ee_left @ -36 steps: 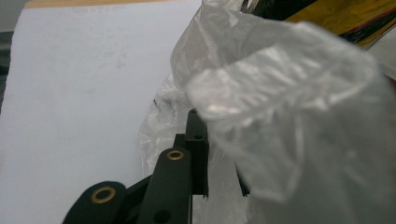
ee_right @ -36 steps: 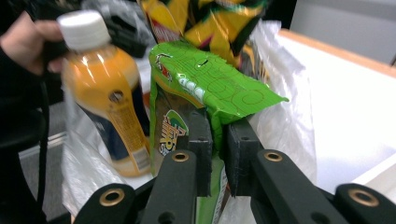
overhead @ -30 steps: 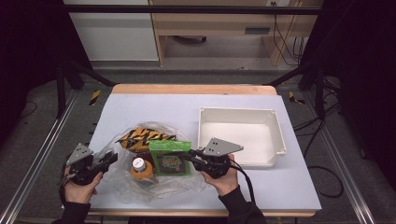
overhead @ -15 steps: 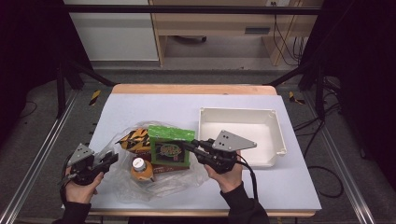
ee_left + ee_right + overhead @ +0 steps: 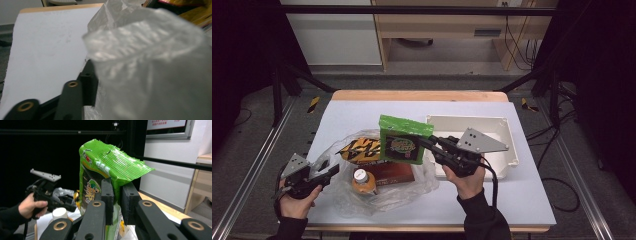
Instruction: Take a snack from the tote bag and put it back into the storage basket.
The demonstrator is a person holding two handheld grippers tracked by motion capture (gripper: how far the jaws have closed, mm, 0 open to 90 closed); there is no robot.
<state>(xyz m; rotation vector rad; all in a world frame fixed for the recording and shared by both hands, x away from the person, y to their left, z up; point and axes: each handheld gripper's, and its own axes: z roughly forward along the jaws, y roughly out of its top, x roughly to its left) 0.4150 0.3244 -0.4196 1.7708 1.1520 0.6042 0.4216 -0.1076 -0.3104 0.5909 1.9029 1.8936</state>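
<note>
Green snack bag [image 5: 404, 140] is clamped in the right hand-held gripper [image 5: 428, 143], lifted clear of the plastic bag [image 5: 382, 186] — transfer to the white tray [image 5: 507, 142] is judged next; left hand-held gripper [image 5: 331, 172] pinches the plastic.

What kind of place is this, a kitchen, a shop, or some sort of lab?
Most likely a lab or recording workspace, not a kitchen: a white-topped table sits inside a black metal frame, cables trail on the floor behind, and a person works the snack bag with handheld grippers.
</note>
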